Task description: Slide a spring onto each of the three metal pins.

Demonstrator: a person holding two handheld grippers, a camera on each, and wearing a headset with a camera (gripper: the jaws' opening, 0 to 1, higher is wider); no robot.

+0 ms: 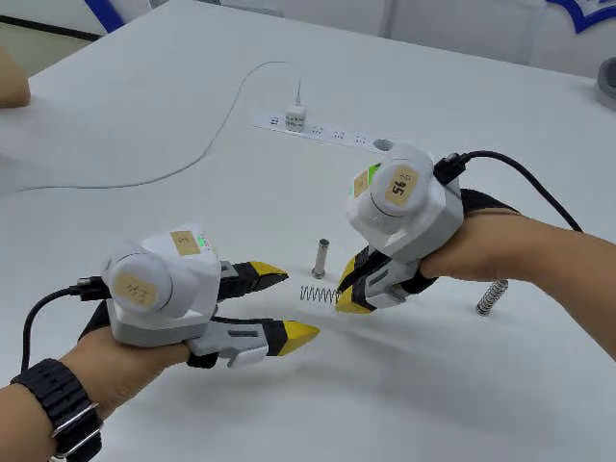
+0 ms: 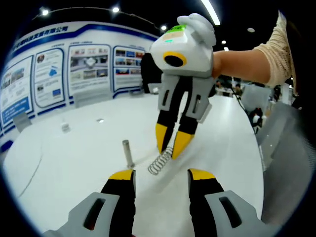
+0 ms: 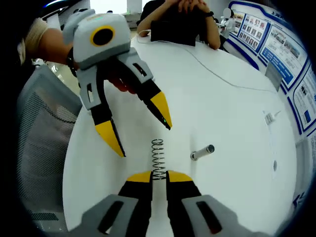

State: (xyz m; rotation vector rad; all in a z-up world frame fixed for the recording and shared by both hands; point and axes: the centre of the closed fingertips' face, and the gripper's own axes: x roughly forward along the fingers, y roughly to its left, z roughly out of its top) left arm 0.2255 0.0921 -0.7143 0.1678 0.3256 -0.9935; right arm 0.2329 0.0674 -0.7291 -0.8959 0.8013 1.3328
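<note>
A short metal pin (image 1: 320, 258) stands upright on the white table (image 1: 192, 192). My right gripper (image 1: 348, 292) is just right of the pin, shut on one end of a thin spring (image 1: 318, 294) that sticks out leftward, low over the table in front of the pin. In the right gripper view the spring (image 3: 158, 159) runs straight out from the right gripper (image 3: 159, 177), with the pin (image 3: 202, 153) beside it. My left gripper (image 1: 292, 306) stands open, facing the spring's free end. In the left gripper view the spring (image 2: 159, 162) and pin (image 2: 128, 153) lie beyond the left gripper (image 2: 160, 175).
A thicker spring (image 1: 491, 296) lies on the table to the right, behind the right forearm. A white power strip (image 1: 318, 130) with a plugged adapter and a thin cable (image 1: 202, 154) lies at the back. People sit at the far side of the table (image 3: 177, 19).
</note>
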